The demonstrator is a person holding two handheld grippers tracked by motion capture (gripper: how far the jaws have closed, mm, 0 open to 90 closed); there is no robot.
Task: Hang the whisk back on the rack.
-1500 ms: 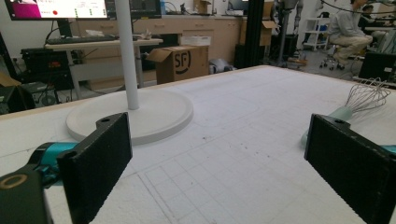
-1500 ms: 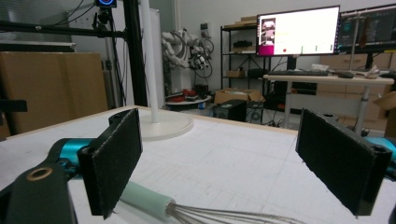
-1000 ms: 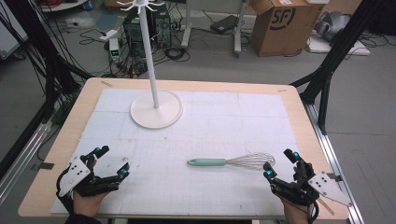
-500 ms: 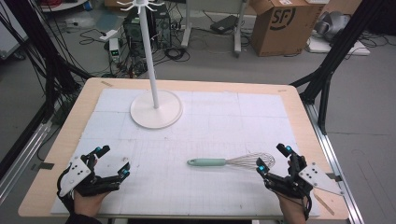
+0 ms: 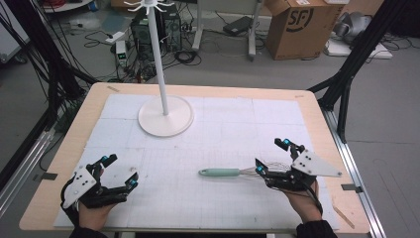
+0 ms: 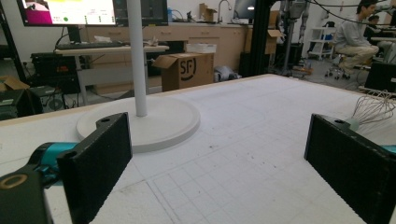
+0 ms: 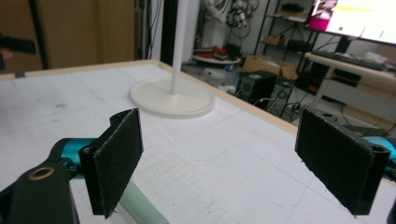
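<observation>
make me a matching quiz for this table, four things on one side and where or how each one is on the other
Things:
1. whisk
2. stand
3. left claw
4. right claw

Places or states:
A. upright at the far left part of the mat
B. open at the near left corner, nothing between its jaws
C. lying flat, green handle pointing left
D. open over the wire end of the whisk

Pairs: 1-C, 2-A, 3-B, 4-D

High view overhead; both gripper views low, near — white stand (image 5: 164, 117) shared
</observation>
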